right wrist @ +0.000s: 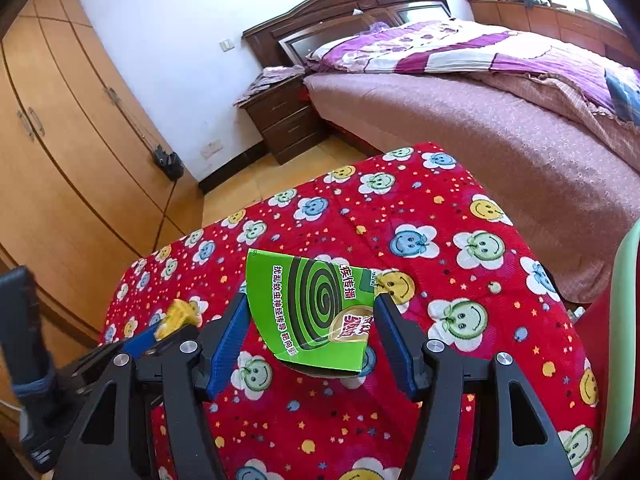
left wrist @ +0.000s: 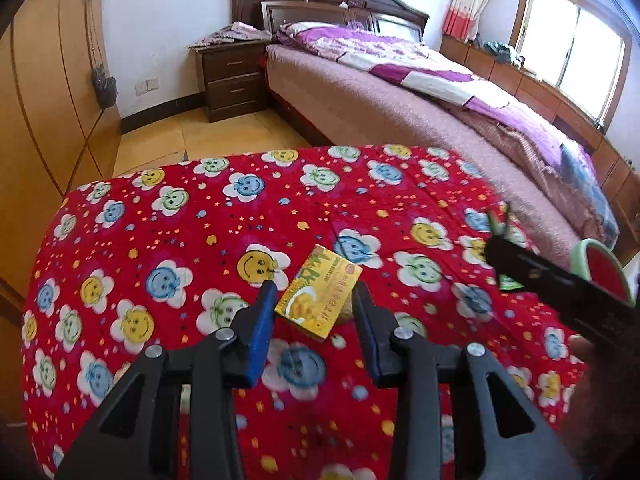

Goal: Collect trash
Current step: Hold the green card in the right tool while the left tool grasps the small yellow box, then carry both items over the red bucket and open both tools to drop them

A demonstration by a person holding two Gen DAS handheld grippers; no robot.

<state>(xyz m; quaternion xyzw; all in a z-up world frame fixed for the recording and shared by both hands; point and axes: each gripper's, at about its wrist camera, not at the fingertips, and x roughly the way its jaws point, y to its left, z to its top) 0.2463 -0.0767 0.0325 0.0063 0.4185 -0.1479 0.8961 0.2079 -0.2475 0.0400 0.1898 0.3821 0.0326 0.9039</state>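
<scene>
Centrally, the red smiley-flower cloth point(left wrist: 168, 248) fills both views. Lower centre of the right view, the right gripper point(right wrist: 310, 314) clamps a green mosquito-coil carton point(right wrist: 308, 304); likewise, the left gripper point(left wrist: 316, 300) pinches a yellow box point(left wrist: 318, 300).

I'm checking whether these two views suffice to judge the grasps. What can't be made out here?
- Left wrist view: the right gripper is motion-blurred, so its hold is unreadable.
- Left wrist view: whether the left gripper touches the yellow box.
- Right wrist view: the underside of the green mosquito-coil box, hidden by its own face.
- Both views: the green-rimmed red container, cut off by the right edge.
</scene>
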